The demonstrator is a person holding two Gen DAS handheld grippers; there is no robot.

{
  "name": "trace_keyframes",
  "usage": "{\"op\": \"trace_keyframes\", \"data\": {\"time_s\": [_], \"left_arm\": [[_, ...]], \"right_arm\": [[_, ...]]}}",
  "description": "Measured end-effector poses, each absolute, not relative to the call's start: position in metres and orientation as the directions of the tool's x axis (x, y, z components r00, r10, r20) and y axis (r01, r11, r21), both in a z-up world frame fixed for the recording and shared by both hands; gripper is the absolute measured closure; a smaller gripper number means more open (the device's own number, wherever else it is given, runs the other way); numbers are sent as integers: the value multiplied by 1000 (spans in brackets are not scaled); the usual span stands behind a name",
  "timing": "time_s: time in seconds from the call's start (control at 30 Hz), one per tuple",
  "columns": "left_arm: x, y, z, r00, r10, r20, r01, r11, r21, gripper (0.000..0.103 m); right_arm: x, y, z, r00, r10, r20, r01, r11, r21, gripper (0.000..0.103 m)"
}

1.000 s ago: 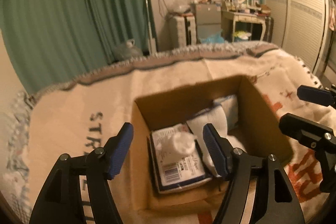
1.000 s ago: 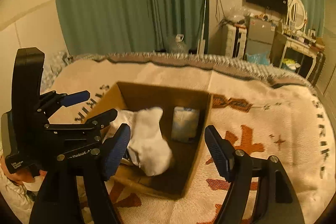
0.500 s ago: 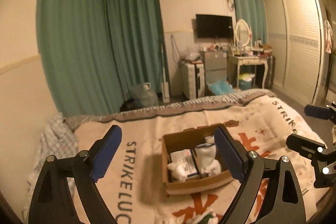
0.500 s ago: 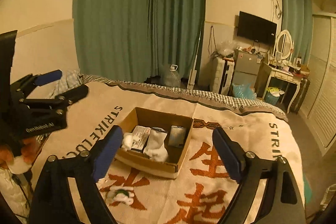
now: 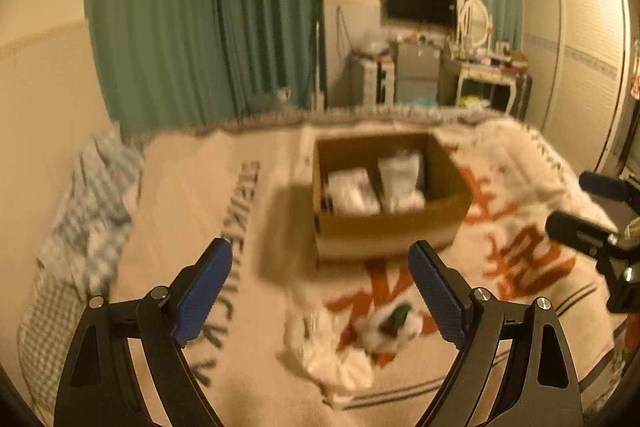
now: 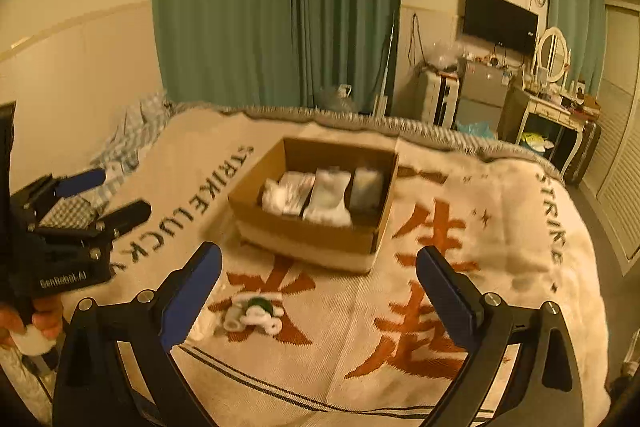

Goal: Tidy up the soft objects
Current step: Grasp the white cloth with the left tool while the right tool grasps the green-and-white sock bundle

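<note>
Near the bed's middle sits a cardboard box of soft packs; both grippers, left and right, hover with jaws spread wide, empty.

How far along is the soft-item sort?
Done: several white soft items sit in the cardboard box. In hand: nothing; the left gripper and right gripper are open and empty. Left: a white-and-green bundle and a white cloth lie on the blanket, outside the box.
</note>
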State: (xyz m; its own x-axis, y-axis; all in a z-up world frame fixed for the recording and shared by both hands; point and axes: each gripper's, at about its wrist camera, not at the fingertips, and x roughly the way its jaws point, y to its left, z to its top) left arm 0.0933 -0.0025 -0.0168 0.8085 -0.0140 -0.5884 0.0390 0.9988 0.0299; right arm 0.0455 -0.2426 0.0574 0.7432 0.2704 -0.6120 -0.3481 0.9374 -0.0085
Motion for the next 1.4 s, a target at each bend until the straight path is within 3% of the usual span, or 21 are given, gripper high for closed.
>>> {"op": "trace_keyframes", "data": {"time_s": [0.4,0.47,0.57,0.63,0.67,0.77,0.9,1.3,1.4], "left_arm": [[88,-12,-140,598,29,-801,17,999,50,15],[88,-16,-157,555,27,-831,33,998,55,27],[89,-26,-165,546,33,-837,65,995,82,28],[91,-31,-167,552,31,-833,78,993,89,35],[92,-31,-168,548,35,-836,83,992,96,48],[95,-33,-173,524,-2,-852,119,990,70,72],[94,-28,-164,533,-43,-845,124,992,28,76],[116,9,-125,609,-67,-790,72,997,-29,76],[122,12,-128,603,-79,-794,73,996,-43,76]], "right_arm": [[65,-225,-42,629,268,-729,-380,925,12,5],[68,-223,-52,611,266,-745,-383,924,15,5],[72,-219,-68,582,271,-767,-389,921,29,5],[76,-219,-75,569,272,-776,-386,922,40,5],[77,-218,-78,563,275,-779,-384,922,48,6],[83,-216,-86,537,290,-792,-386,919,75,12],[89,-213,-90,526,290,-799,-384,920,81,17],[114,-182,-113,439,338,-832,-430,892,136,29],[119,-173,-122,410,333,-849,-444,886,133,36]]}}
